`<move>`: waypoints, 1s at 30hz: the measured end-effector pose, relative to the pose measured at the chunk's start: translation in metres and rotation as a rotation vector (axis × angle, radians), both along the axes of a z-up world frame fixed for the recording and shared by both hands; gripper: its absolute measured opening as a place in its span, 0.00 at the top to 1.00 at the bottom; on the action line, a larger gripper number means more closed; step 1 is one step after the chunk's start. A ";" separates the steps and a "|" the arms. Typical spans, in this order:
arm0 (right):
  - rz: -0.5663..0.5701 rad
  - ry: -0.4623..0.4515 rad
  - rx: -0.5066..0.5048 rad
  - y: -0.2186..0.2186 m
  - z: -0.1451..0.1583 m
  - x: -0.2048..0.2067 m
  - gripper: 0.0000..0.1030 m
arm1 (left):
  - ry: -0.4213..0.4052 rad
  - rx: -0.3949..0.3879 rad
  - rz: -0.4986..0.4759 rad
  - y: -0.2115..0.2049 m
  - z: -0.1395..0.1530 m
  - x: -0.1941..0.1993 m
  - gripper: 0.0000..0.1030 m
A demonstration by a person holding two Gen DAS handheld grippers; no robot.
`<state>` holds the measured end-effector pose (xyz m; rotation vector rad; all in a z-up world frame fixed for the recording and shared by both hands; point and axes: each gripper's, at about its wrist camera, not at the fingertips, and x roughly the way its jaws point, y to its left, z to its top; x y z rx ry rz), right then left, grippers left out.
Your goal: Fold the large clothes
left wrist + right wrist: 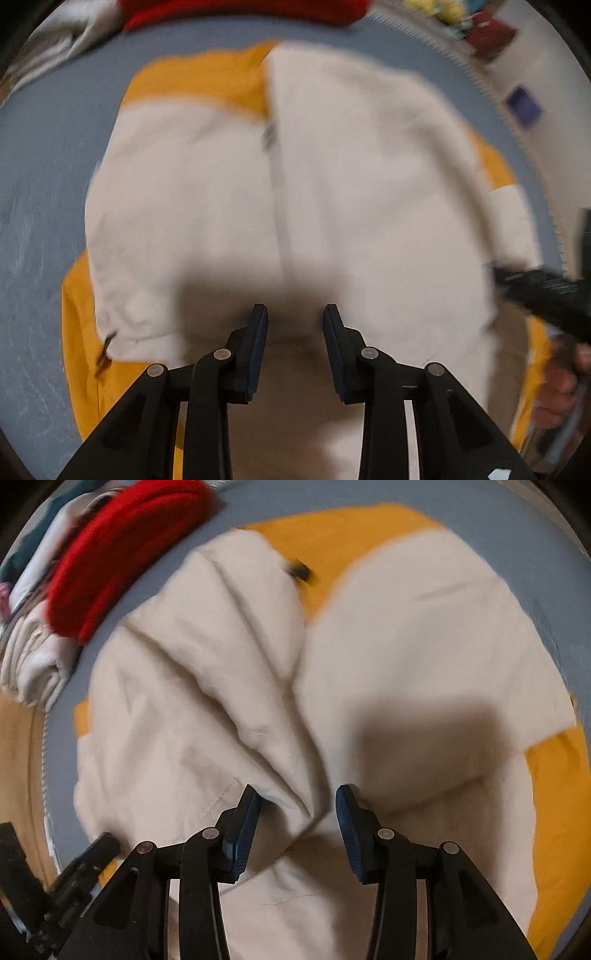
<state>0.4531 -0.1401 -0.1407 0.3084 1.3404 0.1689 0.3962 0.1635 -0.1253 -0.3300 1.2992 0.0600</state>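
A large cream and mustard-yellow garment lies spread on a blue-grey surface, partly folded over itself with a seam down its middle. My left gripper is open just above the cream cloth, with nothing between its fingers. In the right wrist view the same garment fills the frame, bunched in creases on the left. My right gripper is open, its fingers either side of a raised crease of cream cloth. The other gripper shows at the lower left of the right wrist view.
A red cloth and a stack of folded light clothes lie at the far left edge of the surface. A tan floor shows past the surface's edge. The right gripper and a hand show at the right of the left wrist view.
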 end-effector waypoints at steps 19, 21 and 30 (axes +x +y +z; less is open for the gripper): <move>0.256 -0.148 -0.047 0.066 0.039 -0.026 0.57 | -0.097 0.068 -0.102 0.015 0.028 -0.016 0.72; 0.229 -0.221 -0.074 0.053 0.052 -0.024 0.57 | -0.069 0.072 -0.091 0.023 0.020 -0.018 0.72; 0.100 -0.148 -0.073 0.021 0.050 -0.014 0.57 | -0.114 0.083 -0.071 0.035 0.055 -0.040 0.72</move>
